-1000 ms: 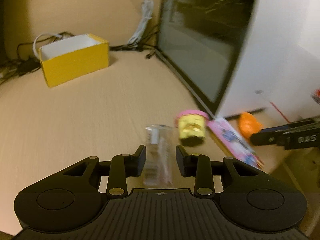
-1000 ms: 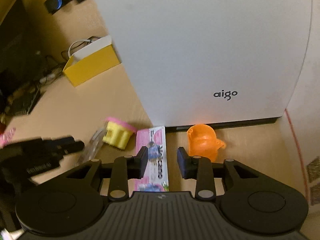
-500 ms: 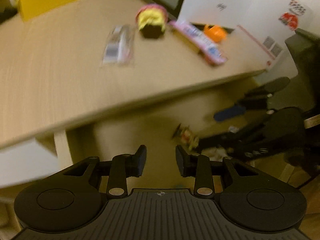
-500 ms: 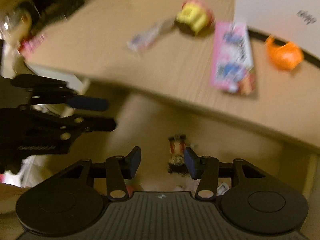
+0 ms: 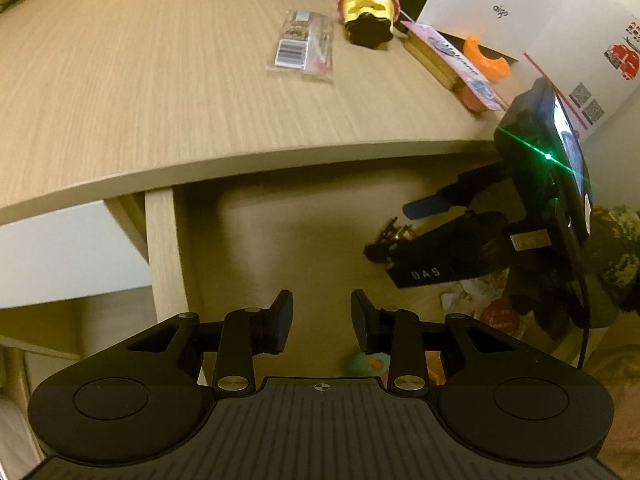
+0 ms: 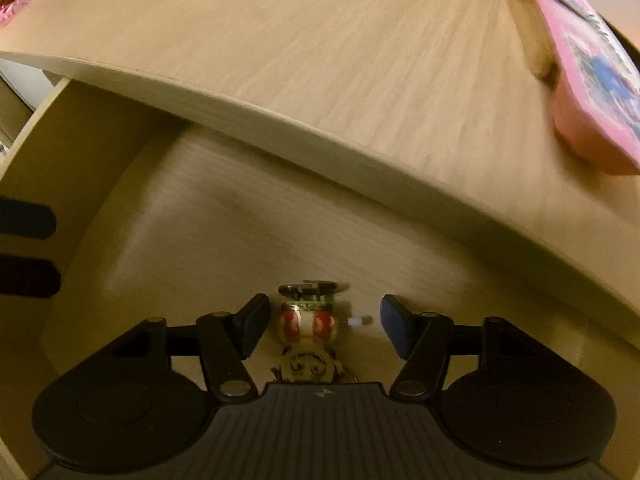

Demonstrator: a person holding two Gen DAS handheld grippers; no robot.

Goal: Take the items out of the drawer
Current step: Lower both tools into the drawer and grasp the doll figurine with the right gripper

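Note:
The drawer [image 6: 240, 220] stands open under the wooden desk top [image 6: 360, 80]. On its floor lies a small toy figure [image 6: 308, 328] with red and white parts and a dark clip at its far end. My right gripper [image 6: 325, 320] points down over it. Its jaws are opening, the toy lies between them, and neither pad touches it. My left gripper [image 5: 320, 316] hovers over the drawer's left part, open, with nothing between its fingers. In the left wrist view the right gripper's black body [image 5: 440, 264] sits low in the drawer by the toy [image 5: 394, 234].
On the desk [image 5: 160, 100] lie a clear barcoded packet [image 5: 300, 46], a yellow and pink cupcake toy [image 5: 368, 4], a pink box [image 5: 452, 60] and an orange piece [image 5: 486, 60] beside a white case [image 5: 500, 8]. Small colourful items [image 5: 372, 362] lie near the drawer's front.
Both grippers have swung down from the desk top into the open drawer. The right jaws have widened and come down around the toy figure. The left jaws keep the same gap.

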